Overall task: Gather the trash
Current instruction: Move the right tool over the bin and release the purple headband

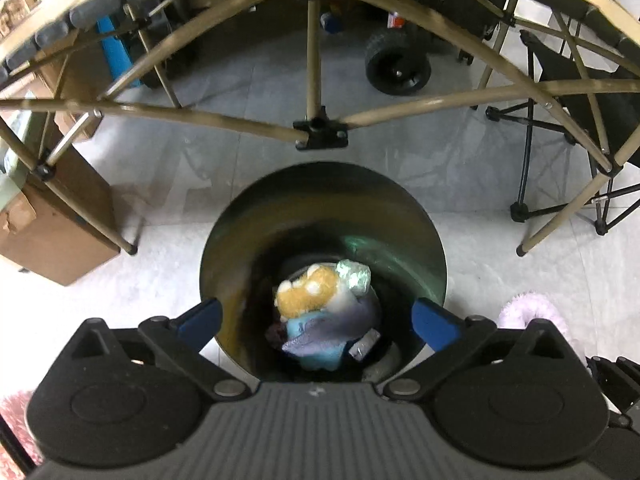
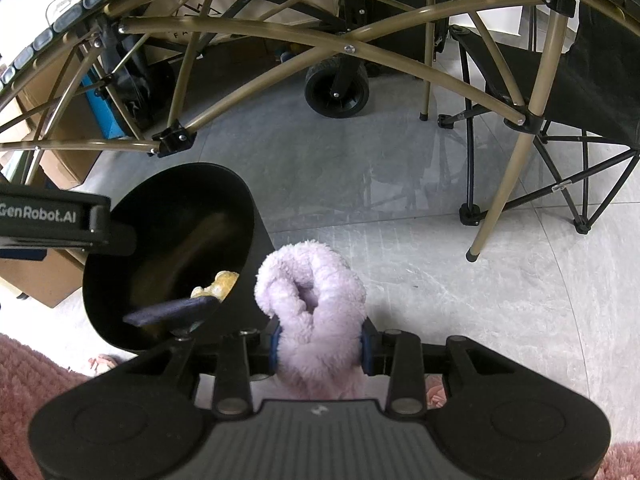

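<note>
The right claw [image 2: 319, 346] is gripping a fluffy lilac fabric bundle [image 2: 312, 296] beside the round black bin [image 2: 256, 240], where the empty, wide-open left claw [image 1: 316, 322] is hovering, so releasing early risks dropping it onto the floor [image 2: 400, 200].

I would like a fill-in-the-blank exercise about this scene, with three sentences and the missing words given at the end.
1. The right claw is shut on a fluffy item whose colour is ____.
2. The left claw hangs above the black bin with its jaws ____.
3. The bin stands on the ____, in front of the folding table's legs.

Missing words: lilac (pale purple); open; floor
</note>
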